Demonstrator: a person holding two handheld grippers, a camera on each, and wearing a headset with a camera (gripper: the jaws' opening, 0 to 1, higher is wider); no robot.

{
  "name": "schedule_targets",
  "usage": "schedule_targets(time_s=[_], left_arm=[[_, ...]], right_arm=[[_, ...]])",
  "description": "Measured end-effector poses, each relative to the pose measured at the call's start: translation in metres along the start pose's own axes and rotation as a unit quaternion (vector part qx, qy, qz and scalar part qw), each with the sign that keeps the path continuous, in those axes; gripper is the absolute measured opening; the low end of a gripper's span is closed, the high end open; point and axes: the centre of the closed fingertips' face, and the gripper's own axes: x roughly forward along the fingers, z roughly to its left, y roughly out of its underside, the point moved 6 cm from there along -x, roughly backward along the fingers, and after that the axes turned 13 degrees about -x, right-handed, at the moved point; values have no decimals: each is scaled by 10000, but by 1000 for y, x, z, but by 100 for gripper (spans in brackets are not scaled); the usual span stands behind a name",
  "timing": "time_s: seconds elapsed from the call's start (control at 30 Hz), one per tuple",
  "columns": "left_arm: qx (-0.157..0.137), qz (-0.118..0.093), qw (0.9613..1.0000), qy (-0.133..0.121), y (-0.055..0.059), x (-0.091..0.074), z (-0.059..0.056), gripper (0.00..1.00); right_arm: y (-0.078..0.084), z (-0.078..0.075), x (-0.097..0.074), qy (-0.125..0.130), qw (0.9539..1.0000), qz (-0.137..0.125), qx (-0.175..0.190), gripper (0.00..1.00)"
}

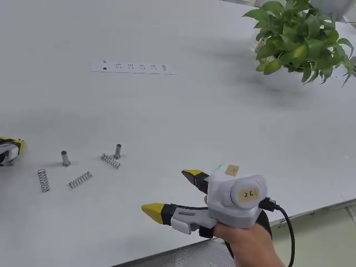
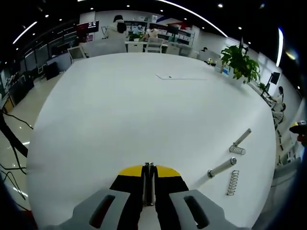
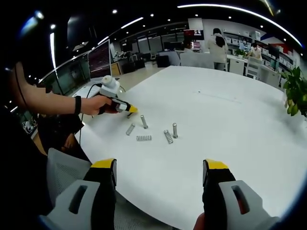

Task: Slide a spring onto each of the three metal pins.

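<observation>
Found the right gripper (image 1: 173, 192) released, jaws spread wide over the bench's (image 1: 222, 111) near edge, grasping nothing. Found the left gripper (image 2: 149, 167) at the left edge, clenched on a thin metal rod (image 2: 149, 178), likely a pin. Saw the left pin (image 1: 65, 158) and the right pin (image 1: 117, 151) upright and bare toward that edge. Counted three springs lying flat: one spring (image 1: 110, 161) just beside the right pin, a second spring (image 1: 80, 179) and a third spring (image 1: 43, 180) closer to the near edge.

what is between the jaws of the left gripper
A thin metal pin, clamped between the left gripper's shut jaws. Its tip shows; the jaws cover its sides and lower end.
</observation>
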Motion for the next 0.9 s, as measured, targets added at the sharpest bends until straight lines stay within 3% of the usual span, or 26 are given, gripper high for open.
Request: schedule_targets(time_s=[0.27, 0.9], left_arm=[[-13, -99, 9999, -64, -5, -8, 5, 0], [127, -145, 9997, -157, -2, -22, 4, 0]], right_arm=[[-1, 2, 1, -27, 10000, -35, -10, 72], [0, 4, 0, -65, 9999, -95, -35, 73]])
